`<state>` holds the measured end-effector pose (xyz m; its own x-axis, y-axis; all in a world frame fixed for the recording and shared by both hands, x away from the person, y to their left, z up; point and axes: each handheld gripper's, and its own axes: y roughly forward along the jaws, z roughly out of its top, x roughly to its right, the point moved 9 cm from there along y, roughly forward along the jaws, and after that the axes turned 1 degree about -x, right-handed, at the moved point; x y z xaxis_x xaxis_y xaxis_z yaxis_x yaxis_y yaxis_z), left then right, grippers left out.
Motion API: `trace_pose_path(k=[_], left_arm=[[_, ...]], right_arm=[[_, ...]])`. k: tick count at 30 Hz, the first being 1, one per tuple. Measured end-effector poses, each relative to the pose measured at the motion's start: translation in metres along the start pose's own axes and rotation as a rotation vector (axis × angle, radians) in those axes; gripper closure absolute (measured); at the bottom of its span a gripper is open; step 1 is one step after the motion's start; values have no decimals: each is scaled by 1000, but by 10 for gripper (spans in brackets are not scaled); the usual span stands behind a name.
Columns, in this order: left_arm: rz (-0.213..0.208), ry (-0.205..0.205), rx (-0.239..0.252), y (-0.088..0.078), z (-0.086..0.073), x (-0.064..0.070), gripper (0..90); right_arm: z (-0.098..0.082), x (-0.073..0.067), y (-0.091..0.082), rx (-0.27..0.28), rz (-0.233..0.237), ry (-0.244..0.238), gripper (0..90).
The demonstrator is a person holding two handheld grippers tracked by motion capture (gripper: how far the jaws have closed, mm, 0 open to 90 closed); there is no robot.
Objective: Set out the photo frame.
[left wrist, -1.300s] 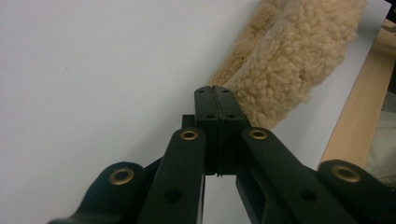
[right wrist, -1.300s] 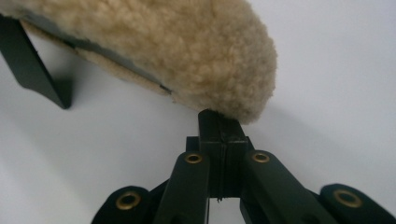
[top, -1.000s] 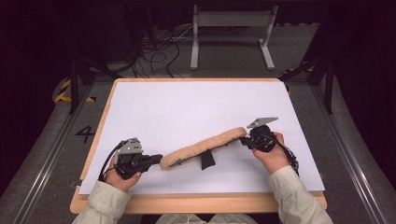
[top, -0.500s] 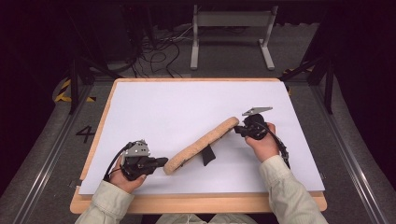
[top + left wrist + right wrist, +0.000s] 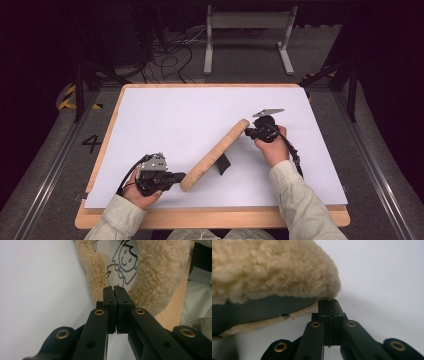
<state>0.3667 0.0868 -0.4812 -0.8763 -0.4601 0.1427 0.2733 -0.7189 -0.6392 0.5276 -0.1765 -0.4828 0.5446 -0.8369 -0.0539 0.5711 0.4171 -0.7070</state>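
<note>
Both the left gripper (image 5: 176, 177) and the right gripper (image 5: 248, 132) are squeezed tight, each pinching one end of the fluffy tan cover (image 5: 214, 154). It is long and woolly, with a cartoon drawing on its see-through inside, stretched slantwise between them. It sits over the white table (image 5: 190, 115), near the front edge, with a dark floor and cables (image 5: 167, 55) behind.

fleece roll (image 5: 269, 270) cropped, printed drawing (image 5: 122, 262) partly hidden

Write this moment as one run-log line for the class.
left gripper: shut on fleece item's near end | right gripper: shut on far end | fleece item: stretched diagonally over white sheet
</note>
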Motion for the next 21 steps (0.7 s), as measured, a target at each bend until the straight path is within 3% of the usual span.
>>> trace_pose_path(k=[3, 6, 13, 21], left_arm=[[2, -2, -3, -1, -2, -2, 869], [5, -1, -12, -2, -5, -1, 871], [13, -6, -32, -8, -14, -1, 874], [16, -15, -35, -9, -15, -4, 879]], right_arm=[[-3, -2, -5, -4, -7, -3, 900], [-8, -6, -13, -13, -22, -36, 900], [-24, -25, -36, -13, 24, -72, 900], [-43, -76, -50, -7, 138, -122, 900]])
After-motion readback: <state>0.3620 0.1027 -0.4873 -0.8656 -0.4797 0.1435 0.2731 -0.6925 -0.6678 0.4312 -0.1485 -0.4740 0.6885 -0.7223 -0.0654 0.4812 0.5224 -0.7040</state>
